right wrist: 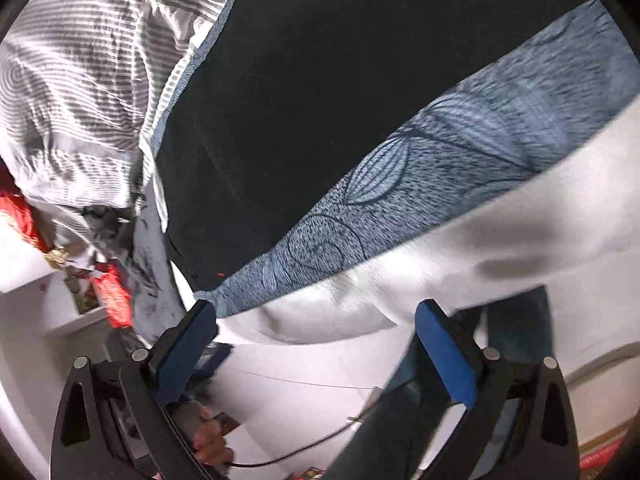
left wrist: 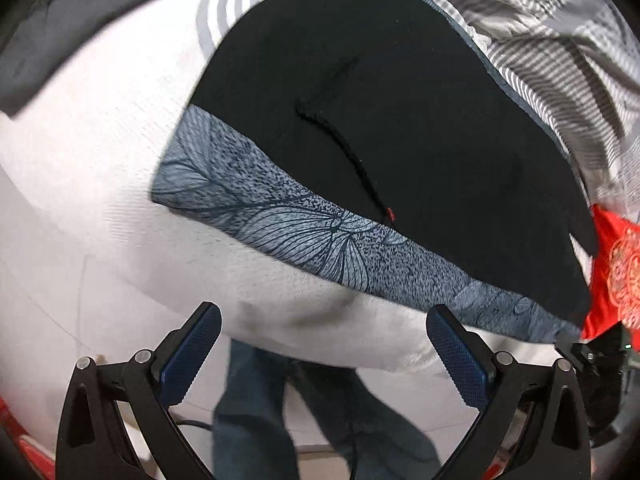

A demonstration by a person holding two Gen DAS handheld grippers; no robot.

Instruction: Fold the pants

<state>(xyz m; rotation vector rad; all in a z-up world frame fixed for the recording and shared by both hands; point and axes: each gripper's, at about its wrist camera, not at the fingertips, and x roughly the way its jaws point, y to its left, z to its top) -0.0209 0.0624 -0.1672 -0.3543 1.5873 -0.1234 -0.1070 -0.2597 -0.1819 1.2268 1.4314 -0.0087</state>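
Black pants (left wrist: 400, 120) lie flat on a blue leaf-patterned cloth (left wrist: 288, 232) on a white bed; a black drawstring with a red tip (left wrist: 352, 160) lies on top of them. My left gripper (left wrist: 324, 320) is open and empty, held over the bed's near edge, short of the cloth. In the right wrist view the pants (right wrist: 320, 100) fill the upper middle and the patterned cloth (right wrist: 440, 168) runs below them. My right gripper (right wrist: 316, 316) is open and empty, at the bed's edge near the pants' lower corner.
A grey-striped duvet (left wrist: 540, 40) is bunched beyond the pants, also in the right wrist view (right wrist: 80, 80). A red cloth (left wrist: 616, 272) lies at the right. White bedsheet (left wrist: 100, 160) surrounds the cloth. The person's jeans-clad legs (left wrist: 280, 420) stand below the bed's edge.
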